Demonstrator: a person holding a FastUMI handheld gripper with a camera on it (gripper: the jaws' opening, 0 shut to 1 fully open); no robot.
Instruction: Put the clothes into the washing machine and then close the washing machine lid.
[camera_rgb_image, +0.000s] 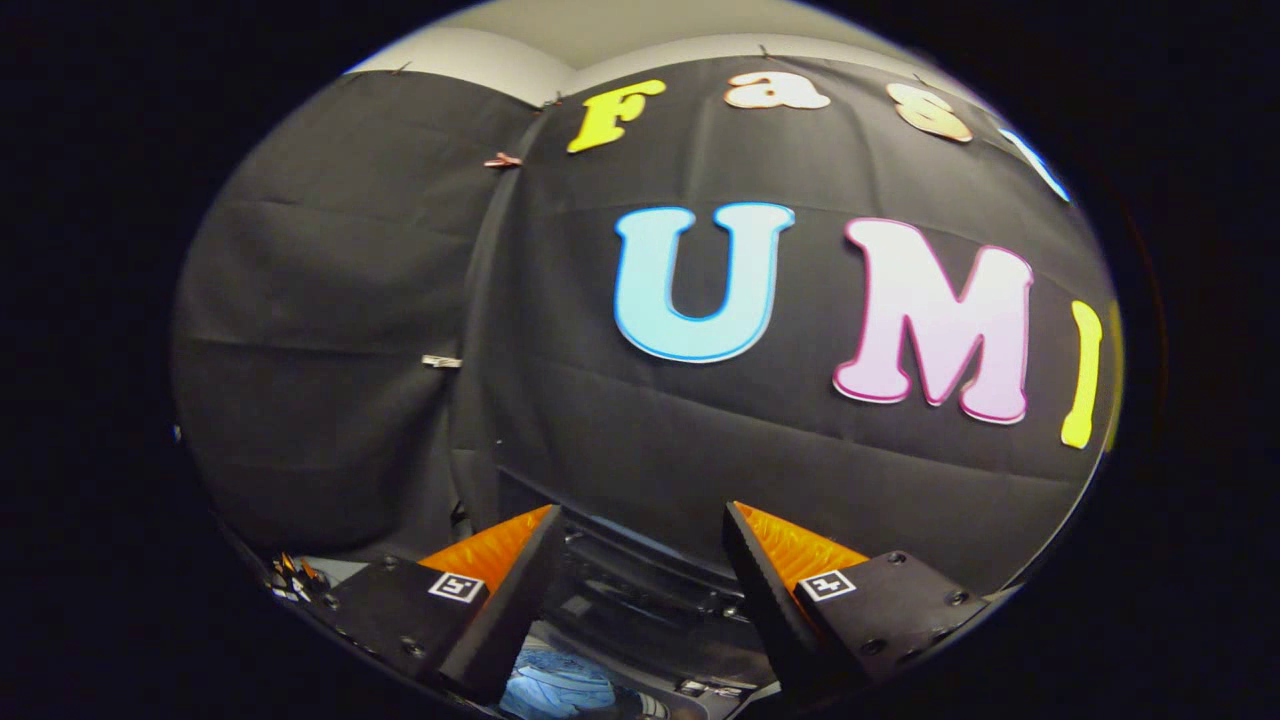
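Gripper: the gripper (640, 520) points at the booth wall, tilted up, so that the wall takes most of what lies ahead of it.
Fingers: the two fingers (515, 590) stand spread with a wide gap between them; nothing is held and neither finger presses on anything.
Washing machine: a dark machine top (640, 590) with glossy curved ridges shows low in the gap between the fingers, just under their tips; it looks like the rim or lid region of the washing machine, but whether the lid is up or down I cannot tell.
Clothes: a bluish, crumpled fabric-like patch (560, 690) shows below the fingers' bases, close to the left finger; it looks like clothing, though whether it lies inside the drum or beside it I cannot tell.
Booth wall: black cloth (330, 300) hangs in two panels that meet in a vertical seam beyond the left finger, held with small clips (441, 361) along the seam.
Side clutter: a few small orange and dark items (290, 578) lie just outside the left finger's base, too small to make out.
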